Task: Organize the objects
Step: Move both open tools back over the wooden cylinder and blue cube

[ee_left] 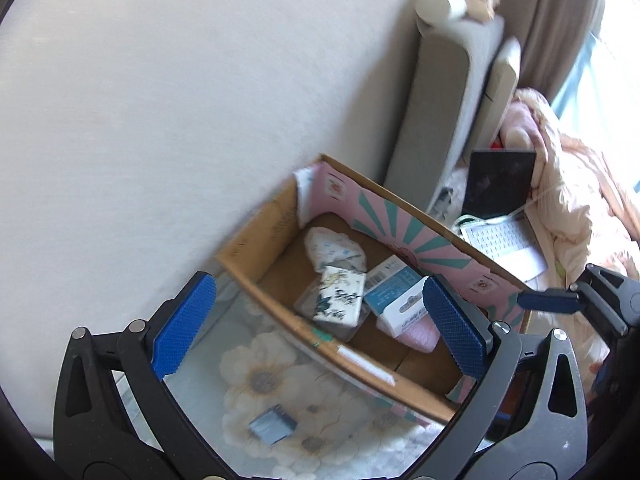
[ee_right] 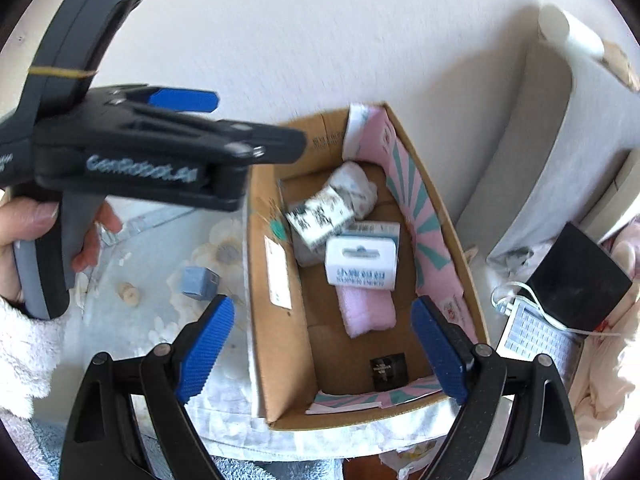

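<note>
A cardboard box (ee_left: 256,280) (ee_right: 276,344) with a pink and teal lining stands on the flowered table cover. In it lie a white and blue carton (ee_left: 394,292) (ee_right: 362,260), an ink-patterned pack (ee_left: 340,296) (ee_right: 320,216), a white printed packet (ee_left: 332,246) (ee_right: 356,188), a pink cloth (ee_right: 366,308) and a small black item (ee_right: 387,366). My left gripper (ee_left: 320,324) hovers open above the box's near wall, with nothing between its fingers. Over the box's front end, my right gripper (ee_right: 324,346) is also open and holds nothing. A blue-grey block (ee_left: 272,426) (ee_right: 198,280) sits on the table outside the box.
A hand in a fluffy white sleeve (ee_right: 24,352) holds the left tool. A small wooden spool (ee_right: 130,292) lies near the block. Beyond the box are a grey headboard (ee_left: 436,92), an open laptop (ee_left: 500,188) (ee_right: 576,280) with a white cable, bedding and a curtain.
</note>
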The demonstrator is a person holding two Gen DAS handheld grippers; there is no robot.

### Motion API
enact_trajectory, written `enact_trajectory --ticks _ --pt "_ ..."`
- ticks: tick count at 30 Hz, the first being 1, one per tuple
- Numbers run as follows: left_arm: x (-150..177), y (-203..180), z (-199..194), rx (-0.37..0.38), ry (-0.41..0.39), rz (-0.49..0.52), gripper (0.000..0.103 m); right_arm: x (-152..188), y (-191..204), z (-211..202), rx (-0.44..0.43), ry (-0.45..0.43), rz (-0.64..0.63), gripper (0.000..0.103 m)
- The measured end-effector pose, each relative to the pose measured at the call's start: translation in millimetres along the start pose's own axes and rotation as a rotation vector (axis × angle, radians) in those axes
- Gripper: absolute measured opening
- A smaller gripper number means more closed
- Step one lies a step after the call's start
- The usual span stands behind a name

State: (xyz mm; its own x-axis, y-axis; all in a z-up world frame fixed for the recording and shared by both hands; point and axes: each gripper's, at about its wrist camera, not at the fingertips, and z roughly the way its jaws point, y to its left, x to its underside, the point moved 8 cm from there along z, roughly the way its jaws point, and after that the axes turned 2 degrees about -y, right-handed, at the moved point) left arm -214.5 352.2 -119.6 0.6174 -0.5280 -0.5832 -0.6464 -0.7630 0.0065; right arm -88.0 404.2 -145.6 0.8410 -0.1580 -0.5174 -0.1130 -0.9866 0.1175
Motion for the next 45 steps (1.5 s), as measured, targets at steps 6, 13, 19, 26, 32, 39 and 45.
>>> enact_trajectory --ticks 6,13,19,26,32,39,45 --pt "4 41 -50 -0.061 -0.058 -0.075 0.103 -24 19 -19 0.029 -0.046 -0.1 0.088" --pt "33 99 -108 -0.164 -0.125 -0.214 0.103 -51 54 -37 0.052 -0.136 -0.189 0.088" --pt "71 136 -147 -0.246 -0.162 -0.294 0.103 -60 93 -33 0.021 -0.151 -0.278 0.088" --pt "138 170 -170 -0.298 -0.149 -0.398 0.103 -51 140 -15 -0.08 -0.131 -0.289 0.088" --pt "199 184 -170 -0.3 -0.156 -0.489 0.103 -35 170 6 -0.127 -0.115 -0.277 0.088" --pt "250 184 -145 -0.286 -0.144 -0.544 0.103 -21 182 37 -0.129 -0.095 -0.258 0.088" --pt "281 180 -105 -0.277 -0.112 -0.521 0.098 -1 186 69 -0.089 -0.061 -0.246 0.088"
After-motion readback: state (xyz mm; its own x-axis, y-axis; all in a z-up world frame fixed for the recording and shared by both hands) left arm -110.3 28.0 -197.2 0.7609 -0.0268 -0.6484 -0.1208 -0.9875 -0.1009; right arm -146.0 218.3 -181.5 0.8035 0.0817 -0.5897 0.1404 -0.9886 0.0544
